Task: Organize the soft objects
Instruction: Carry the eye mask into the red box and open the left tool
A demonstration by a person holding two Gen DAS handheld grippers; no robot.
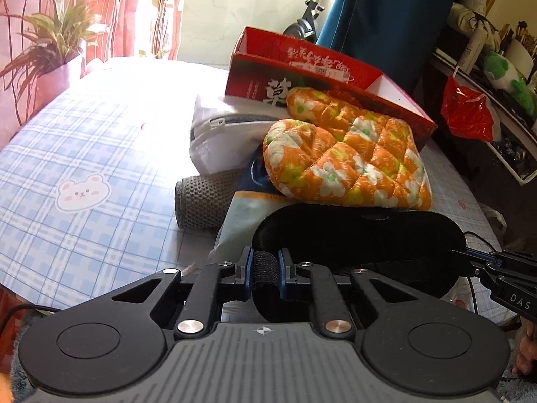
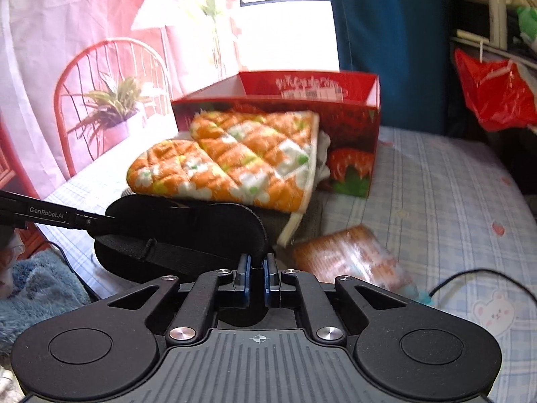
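Both grippers are on the same thing here: a black padded fabric sleep mask [image 1: 355, 235] with an elastic strap. The left gripper [image 1: 265, 270] has its jaws narrow, pinched on the strap end. The right gripper [image 2: 257, 267] has its jaws nearly shut on the mask's edge at the opposite end. The mask stretches between the two, just in front of both pairs of jaws and just short of the orange floral quilted oven mitt [image 1: 342, 158]. Beyond that sits the open red cardboard box [image 1: 302, 67] on the blue plaid surface [image 1: 84, 154].

My guess is the mask is headed for that box. To do it well, lift both ends evenly so it doesn't sag, and clear the mitt before going forward. Don't pull the ends apart, that strap looks stretchy and could slip out.
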